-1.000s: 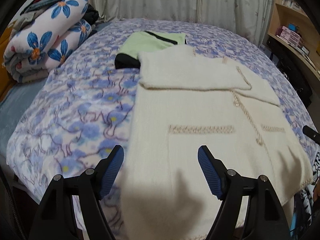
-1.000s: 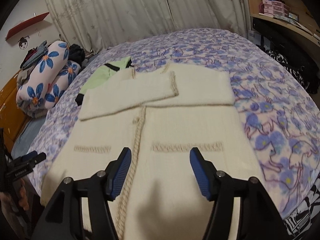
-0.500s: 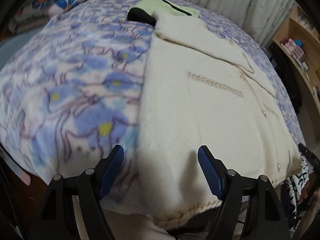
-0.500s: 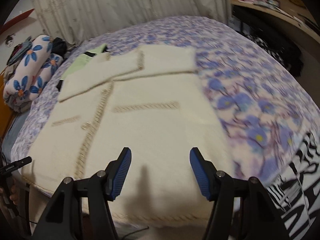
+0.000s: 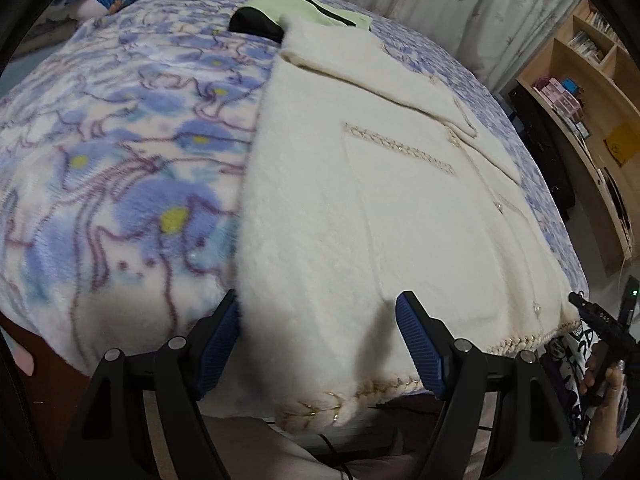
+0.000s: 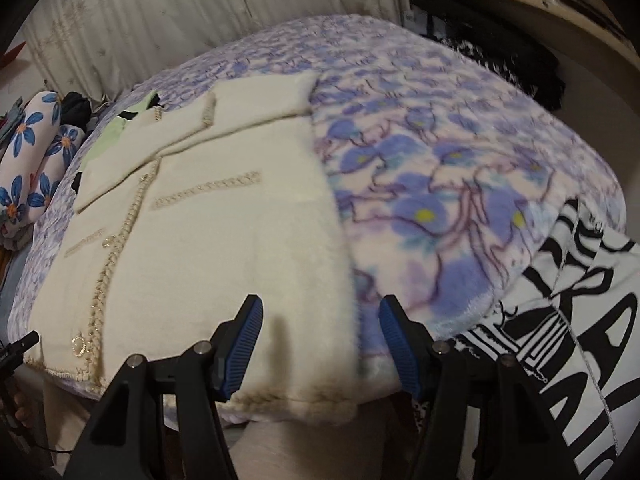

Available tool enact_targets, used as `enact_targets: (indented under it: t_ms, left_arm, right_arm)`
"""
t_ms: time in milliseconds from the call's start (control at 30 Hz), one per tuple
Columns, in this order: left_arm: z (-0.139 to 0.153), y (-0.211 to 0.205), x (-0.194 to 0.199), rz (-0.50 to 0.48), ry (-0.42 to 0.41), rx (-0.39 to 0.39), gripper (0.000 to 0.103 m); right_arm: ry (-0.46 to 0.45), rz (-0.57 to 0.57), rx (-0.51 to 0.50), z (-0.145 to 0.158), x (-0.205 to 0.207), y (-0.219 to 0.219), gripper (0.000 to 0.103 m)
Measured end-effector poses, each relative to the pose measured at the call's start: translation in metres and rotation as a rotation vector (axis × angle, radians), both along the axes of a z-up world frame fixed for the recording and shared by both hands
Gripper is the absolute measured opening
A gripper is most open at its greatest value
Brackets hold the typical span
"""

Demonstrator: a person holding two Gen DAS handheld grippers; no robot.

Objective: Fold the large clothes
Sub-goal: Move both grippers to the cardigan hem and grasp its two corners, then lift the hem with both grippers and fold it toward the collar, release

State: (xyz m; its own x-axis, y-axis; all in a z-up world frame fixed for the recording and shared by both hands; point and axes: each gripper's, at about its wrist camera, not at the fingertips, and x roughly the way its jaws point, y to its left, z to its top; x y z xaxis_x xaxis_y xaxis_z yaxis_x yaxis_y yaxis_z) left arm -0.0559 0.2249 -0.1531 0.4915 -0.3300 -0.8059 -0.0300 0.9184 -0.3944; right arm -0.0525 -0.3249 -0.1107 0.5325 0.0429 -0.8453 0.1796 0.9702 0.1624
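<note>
A cream fuzzy cardigan (image 5: 360,208) with braided trim lies flat on the bed, sleeves folded across its chest, hem at the near edge. It also shows in the right wrist view (image 6: 208,248). My left gripper (image 5: 320,344) is open, its jaws on either side of the hem's left corner. My right gripper (image 6: 320,344) is open, its jaws on either side of the hem's right corner. Neither grips the cloth.
A blue floral fleece blanket (image 5: 120,152) covers the bed. A green and black garment (image 5: 288,8) lies beyond the cardigan. Rolled floral bedding (image 6: 28,160) sits far left. A black-and-white cloth (image 6: 580,300) hangs at the right. Shelves (image 5: 592,92) stand right.
Both grippers have dropped and moved toward the near bed edge, from above the cardigan's middle to its hem corners. Both stay open.
</note>
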Motion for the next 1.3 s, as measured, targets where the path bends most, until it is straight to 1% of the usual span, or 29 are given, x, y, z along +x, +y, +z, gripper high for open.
enact_targets:
  t_ms: [33, 67, 133, 167, 200, 233, 267, 300, 333, 400, 500, 567, 667, 700, 733, 767, 833, 867, 900, 933, 967, 1033, 1100, 1233, 1267, 1300]
  left_arm:
    - [-0.002, -0.001, 0.0, -0.003, 0.001, -0.002, 0.075]
    - [-0.004, -0.001, 0.001, -0.004, 0.0, -0.003, 0.075]
    - [-0.007, 0.0, 0.002, -0.001, -0.004, -0.02, 0.075]
    - [-0.008, 0.002, 0.002, 0.001, -0.003, -0.033, 0.075]
    - [-0.009, 0.003, 0.002, 0.003, -0.003, -0.041, 0.075]
    - [-0.009, 0.005, 0.001, 0.005, -0.002, -0.054, 0.068]
    - [-0.009, 0.007, 0.001, 0.0, -0.001, -0.067, 0.062]
    - [-0.01, 0.009, 0.001, -0.005, 0.006, -0.09, 0.051]
    - [-0.012, 0.01, -0.001, -0.004, 0.012, -0.114, 0.047]
    - [-0.015, 0.016, -0.003, 0.006, 0.02, -0.161, 0.043]
    - [-0.019, 0.021, -0.003, 0.017, 0.028, -0.203, 0.043]
    - [-0.021, 0.022, -0.004, 0.024, 0.031, -0.217, 0.044]
    - [-0.023, 0.019, -0.002, 0.017, 0.033, -0.221, 0.051]
    - [-0.023, 0.018, -0.002, 0.009, 0.033, -0.219, 0.056]
    - [-0.023, 0.015, -0.001, -0.002, 0.035, -0.214, 0.06]
    - [-0.022, 0.011, -0.001, -0.01, 0.035, -0.204, 0.061]
    - [-0.018, 0.0, 0.003, -0.041, 0.046, -0.131, 0.06]
    - [-0.016, -0.004, 0.002, -0.048, 0.047, -0.106, 0.056]
    - [-0.013, -0.009, 0.003, -0.06, 0.048, -0.082, 0.04]
    - [-0.009, -0.013, 0.004, -0.072, 0.052, -0.079, 0.022]
    - [-0.008, -0.014, 0.005, -0.072, 0.056, -0.078, 0.017]
    - [-0.003, -0.018, 0.008, -0.075, 0.07, -0.074, 0.011]
    - [0.004, -0.019, 0.01, -0.078, 0.073, -0.063, 0.01]
    - [0.024, -0.016, 0.014, -0.075, 0.045, -0.161, 0.009]
    - [0.031, -0.015, 0.016, -0.069, 0.03, -0.194, 0.009]
    - [0.041, -0.012, 0.019, -0.061, 0.007, -0.246, 0.009]
  right_arm:
    - [0.013, 0.005, 0.028, -0.004, 0.001, -0.003, 0.06]
    - [0.026, 0.012, 0.076, -0.011, 0.001, -0.006, 0.058]
    - [0.045, 0.028, 0.136, -0.021, 0.001, -0.009, 0.041]
    - [0.042, 0.035, 0.161, -0.022, 0.0, -0.009, 0.037]
    - [0.036, 0.047, 0.188, -0.023, 0.0, -0.008, 0.027]
    - [0.031, 0.058, 0.209, -0.022, 0.0, -0.006, 0.021]
    - [0.029, 0.064, 0.213, -0.021, 0.0, -0.005, 0.021]
    - [0.028, 0.073, 0.22, -0.021, 0.0, -0.004, 0.021]
    - [0.027, 0.078, 0.235, -0.021, 0.0, -0.003, 0.021]
    - [0.032, 0.077, 0.251, -0.023, 0.001, -0.003, 0.021]
    - [0.037, 0.076, 0.269, -0.026, 0.003, -0.004, 0.021]
    - [0.042, 0.074, 0.278, -0.028, 0.003, -0.005, 0.021]
    - [0.048, 0.071, 0.287, -0.031, 0.005, -0.005, 0.021]
    - [0.049, 0.069, 0.29, -0.032, 0.005, -0.005, 0.021]
    - [0.051, 0.067, 0.292, -0.034, 0.006, -0.005, 0.021]
    - [0.051, 0.066, 0.292, -0.034, 0.006, -0.006, 0.021]
    - [0.05, 0.066, 0.286, -0.035, 0.006, -0.005, 0.021]
    - [0.05, 0.068, 0.279, -0.035, 0.007, -0.003, 0.021]
    - [0.051, 0.071, 0.27, -0.035, 0.007, -0.002, 0.021]
    - [0.051, 0.073, 0.264, -0.034, 0.008, -0.001, 0.02]
    - [0.05, 0.075, 0.259, -0.033, 0.008, 0.0, 0.019]
    - [0.052, 0.081, 0.241, -0.03, 0.008, 0.003, 0.017]
    - [0.047, 0.081, 0.235, -0.024, 0.009, 0.004, 0.015]
    - [-0.002, 0.068, 0.289, -0.004, 0.012, 0.001, 0.014]
    - [-0.03, 0.073, 0.297, 0.006, 0.014, 0.002, 0.014]
    - [-0.05, 0.08, 0.299, 0.014, 0.016, 0.003, 0.014]
